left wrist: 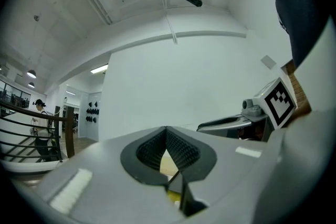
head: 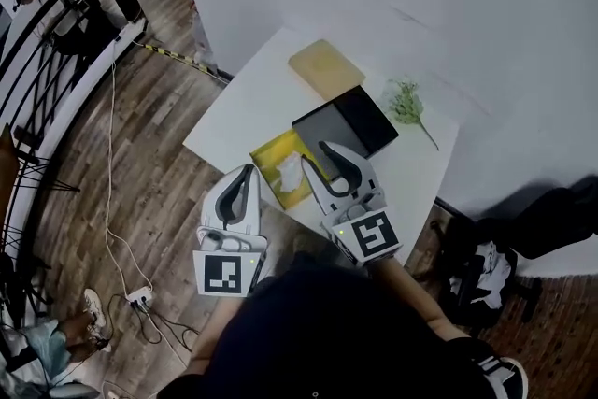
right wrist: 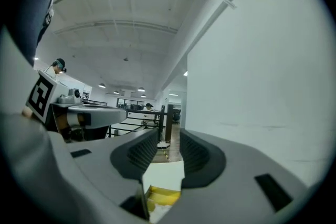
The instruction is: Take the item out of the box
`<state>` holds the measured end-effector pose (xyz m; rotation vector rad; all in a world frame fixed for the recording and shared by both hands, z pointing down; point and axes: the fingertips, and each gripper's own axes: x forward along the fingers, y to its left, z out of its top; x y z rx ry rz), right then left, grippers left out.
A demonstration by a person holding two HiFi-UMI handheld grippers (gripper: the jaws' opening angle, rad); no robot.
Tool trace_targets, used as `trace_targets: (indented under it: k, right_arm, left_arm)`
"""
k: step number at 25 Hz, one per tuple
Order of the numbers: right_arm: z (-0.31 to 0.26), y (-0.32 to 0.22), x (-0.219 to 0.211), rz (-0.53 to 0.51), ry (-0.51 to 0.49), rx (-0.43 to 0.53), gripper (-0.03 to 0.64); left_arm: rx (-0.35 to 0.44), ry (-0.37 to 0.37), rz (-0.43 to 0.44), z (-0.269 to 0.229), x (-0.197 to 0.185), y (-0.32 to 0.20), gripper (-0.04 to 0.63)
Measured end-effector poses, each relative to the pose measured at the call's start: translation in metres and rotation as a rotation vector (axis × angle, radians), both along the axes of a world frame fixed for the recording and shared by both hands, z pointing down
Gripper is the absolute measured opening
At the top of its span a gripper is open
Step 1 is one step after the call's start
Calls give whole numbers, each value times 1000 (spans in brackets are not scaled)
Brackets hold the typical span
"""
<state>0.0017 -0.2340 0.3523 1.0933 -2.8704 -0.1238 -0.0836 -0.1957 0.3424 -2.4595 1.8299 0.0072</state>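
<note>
An open yellow box [head: 280, 165] lies on the white table [head: 252, 98] with a white crumpled item [head: 291, 170] inside it. My right gripper [head: 327, 150] hovers at the box's right edge, jaws open with nothing between them. Its own view shows the gap [right wrist: 168, 136] above the yellow box [right wrist: 164, 196]. My left gripper [head: 247, 175] hangs at the table's near-left edge, just left of the box, jaws shut on nothing. In the left gripper view its tips [left wrist: 166, 131] meet, and a sliver of yellow shows below them.
A black tray [head: 350, 120] lies behind the box, with a tan lid [head: 325, 67] farther back. A green plant sprig [head: 407, 103] rests at the table's right. A white wall backs the table. Cables [head: 131, 294] trail on the wooden floor at the left.
</note>
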Motion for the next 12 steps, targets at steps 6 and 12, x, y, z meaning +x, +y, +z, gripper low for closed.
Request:
trace_targets:
  k: [6, 12]
  right_arm:
    - [3, -38, -4, -59, -15, 1, 104]
    - [14, -51, 0, -59, -23, -26, 104]
  left_arm:
    - [-6, -14, -39, 1, 2, -36, 9]
    - [28, -37, -33, -5, 7, -50, 9]
